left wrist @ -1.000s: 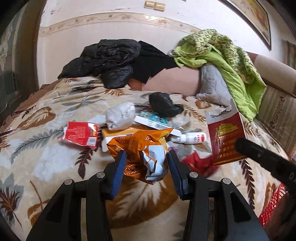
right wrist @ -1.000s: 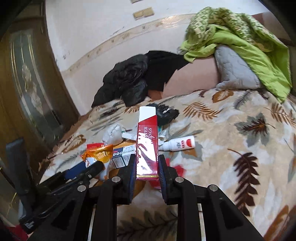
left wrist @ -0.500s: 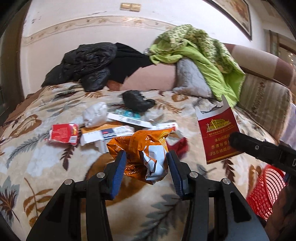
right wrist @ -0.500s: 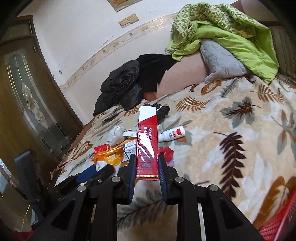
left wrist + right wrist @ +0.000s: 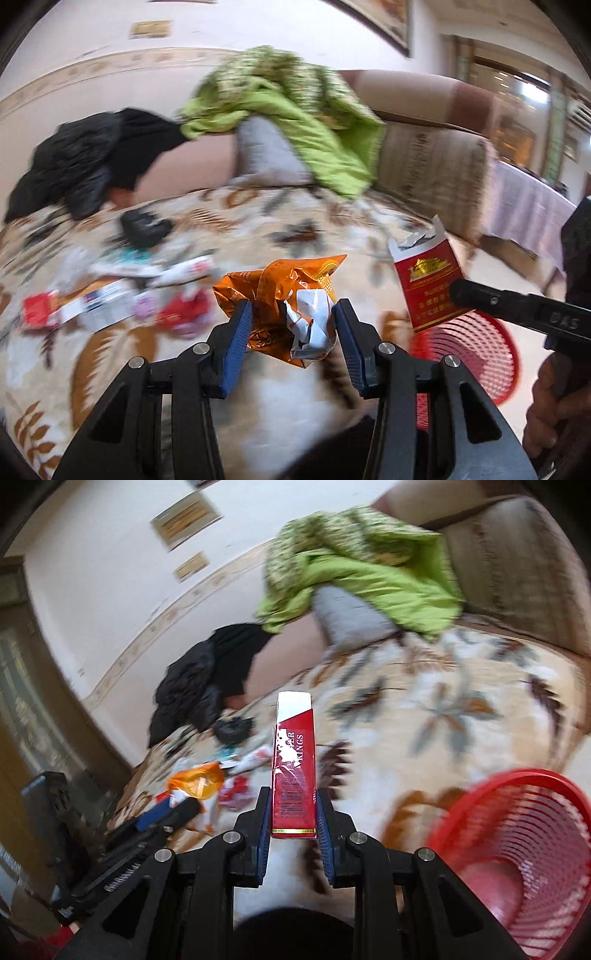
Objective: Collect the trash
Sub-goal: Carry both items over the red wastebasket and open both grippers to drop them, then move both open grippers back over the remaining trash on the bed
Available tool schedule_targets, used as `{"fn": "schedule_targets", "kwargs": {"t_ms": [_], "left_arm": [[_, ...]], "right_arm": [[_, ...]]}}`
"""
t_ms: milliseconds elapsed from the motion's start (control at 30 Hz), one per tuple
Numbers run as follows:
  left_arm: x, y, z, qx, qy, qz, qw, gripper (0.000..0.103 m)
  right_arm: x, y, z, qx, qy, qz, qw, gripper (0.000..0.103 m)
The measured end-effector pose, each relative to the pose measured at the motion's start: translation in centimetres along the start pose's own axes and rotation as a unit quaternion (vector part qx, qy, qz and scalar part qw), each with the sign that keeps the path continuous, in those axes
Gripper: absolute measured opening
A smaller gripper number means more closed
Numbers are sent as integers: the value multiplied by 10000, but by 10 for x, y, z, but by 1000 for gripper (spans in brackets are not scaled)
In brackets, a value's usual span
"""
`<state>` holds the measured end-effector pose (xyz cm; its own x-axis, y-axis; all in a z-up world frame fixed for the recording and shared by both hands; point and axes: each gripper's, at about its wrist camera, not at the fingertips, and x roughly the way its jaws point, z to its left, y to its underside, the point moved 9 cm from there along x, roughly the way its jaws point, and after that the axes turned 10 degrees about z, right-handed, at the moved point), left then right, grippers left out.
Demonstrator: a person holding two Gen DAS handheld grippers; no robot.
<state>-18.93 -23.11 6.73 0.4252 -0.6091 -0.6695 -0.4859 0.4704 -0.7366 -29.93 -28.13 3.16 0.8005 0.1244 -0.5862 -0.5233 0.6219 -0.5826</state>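
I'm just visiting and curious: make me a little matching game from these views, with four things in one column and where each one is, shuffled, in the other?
Things:
1. orange wrapper
2. red carton
3. red basket
4. green blanket

Places:
A. draped over the sofa back
B. between the left gripper pads
C. on the floor beside the sofa
D. between the right gripper pads

Pairs: 1-B, 2-D, 3-C, 4-A
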Motion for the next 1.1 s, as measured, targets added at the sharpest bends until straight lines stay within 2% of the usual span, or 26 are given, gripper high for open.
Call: {"fn": "schedule_targets", "kwargs": {"t_ms": [133, 267, 467, 533, 567, 633, 667, 767, 933, 1100], "left_arm": [[14, -4, -61, 392, 675, 309, 9965, 45], [39, 0, -120, 635, 1341, 801, 9857, 45], [68, 8, -185, 981, 1817, 1299, 9698, 46], [74, 10, -194, 990, 1888, 1400, 9669, 50], [77, 10, -197, 975, 1904, 1451, 9660, 53], [83, 11, -196, 902, 1852, 1508, 9668, 69], [85, 11, -192, 854, 1832, 1516, 9676, 70], [83, 9, -180, 712, 1784, 1495, 9699, 71], [72, -4, -152, 543, 1552, 1210, 9789, 71], [56, -9, -118, 443, 1270, 930, 9865, 71]], "right_arm": [[-38, 5, -51, 378, 439, -144, 9982, 24], [-68, 16, -96, 703, 880, -213, 9934, 24], [-89, 29, -143, 1115, 1234, -257, 9857, 24], [-87, 31, -152, 1194, 1311, -205, 9839, 26], [-86, 33, -157, 1242, 1372, -169, 9826, 26], [-84, 33, -168, 1330, 1503, -111, 9796, 28], [-83, 34, -171, 1346, 1517, -94, 9792, 29], [-86, 33, -174, 1322, 1573, -130, 9786, 30], [-85, 24, -160, 1234, 1487, -226, 9809, 30], [-81, 16, -141, 1065, 1379, -270, 9843, 37]]}}
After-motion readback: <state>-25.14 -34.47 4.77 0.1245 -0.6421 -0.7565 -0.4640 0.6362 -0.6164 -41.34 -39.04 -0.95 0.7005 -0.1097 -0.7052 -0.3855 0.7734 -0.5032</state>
